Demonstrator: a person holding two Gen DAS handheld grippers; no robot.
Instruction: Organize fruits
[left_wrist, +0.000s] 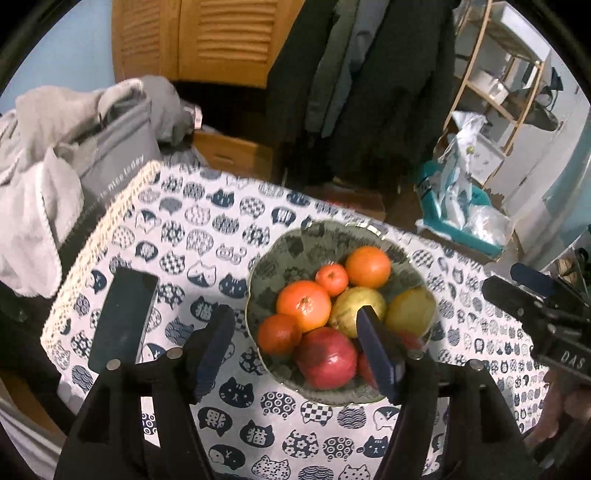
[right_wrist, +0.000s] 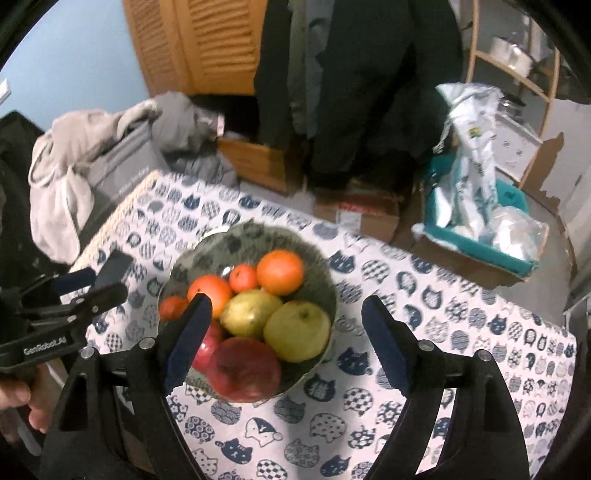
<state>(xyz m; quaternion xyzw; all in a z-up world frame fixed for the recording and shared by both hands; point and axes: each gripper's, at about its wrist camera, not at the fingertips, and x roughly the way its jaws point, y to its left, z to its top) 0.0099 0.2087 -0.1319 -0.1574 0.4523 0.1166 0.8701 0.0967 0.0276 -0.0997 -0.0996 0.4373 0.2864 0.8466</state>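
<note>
Nearest the cameras, the left gripper (left_wrist: 295, 350) and right gripper (right_wrist: 286, 339) are both hovering with their blue-padded jaws standing apart and nothing between the pads. Just beyond them, the scalloped grey-green patterned ceramic bowl (left_wrist: 295, 240) is sitting on the white tablecloth printed with navy cat faces (left_wrist: 207, 229), holding the fruits together: red apples (left_wrist: 327, 358), yellow-green pears (right_wrist: 297, 330) and oranges (left_wrist: 303, 305). The fruits probably are firm, smooth and apt to roll, so taking one across its widest middle looks safest; the bowl likely is heavy and breakable. A dark flat phone (left_wrist: 123, 319) is lying left of the bowl. Farther off, grey clothes (left_wrist: 44, 155) and a teal bin of bags (right_wrist: 476, 221) are crowding the floor.
</note>
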